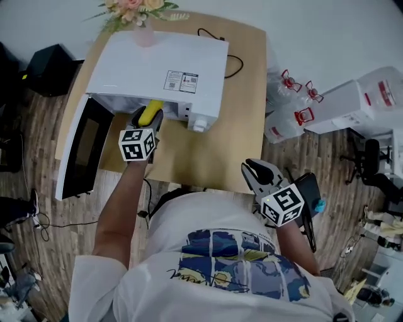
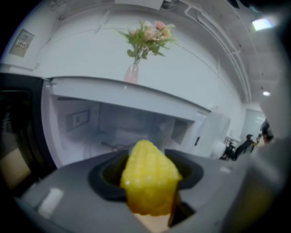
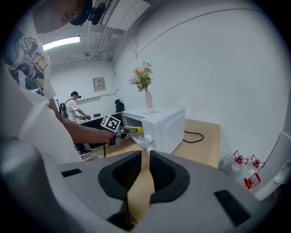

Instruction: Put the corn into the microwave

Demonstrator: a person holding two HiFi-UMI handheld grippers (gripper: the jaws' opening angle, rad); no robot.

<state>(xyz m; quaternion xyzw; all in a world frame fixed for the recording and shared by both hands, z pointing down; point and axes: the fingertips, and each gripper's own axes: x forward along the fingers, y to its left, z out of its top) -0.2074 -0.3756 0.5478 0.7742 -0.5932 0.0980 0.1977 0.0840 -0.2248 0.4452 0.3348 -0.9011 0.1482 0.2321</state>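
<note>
My left gripper (image 1: 148,118) is shut on a yellow corn cob (image 1: 152,111), held right at the open mouth of the white microwave (image 1: 164,69). In the left gripper view the corn (image 2: 150,177) sticks out between the jaws, pointing into the empty cavity (image 2: 118,123). The microwave's dark-windowed door (image 1: 85,148) hangs open to the left. My right gripper (image 1: 250,171) hovers at the table's near edge, away from the microwave, with only a narrow slit between its pads (image 3: 161,170) and nothing in it. From the right gripper view the corn (image 3: 132,130) shows at the microwave's front.
The microwave stands on a wooden table (image 1: 245,94) with a black cable (image 1: 234,63) behind it and a vase of flowers (image 1: 135,12) at the back. Large water bottles (image 1: 293,100) sit on the floor to the right. Another person (image 3: 72,107) stands in the background.
</note>
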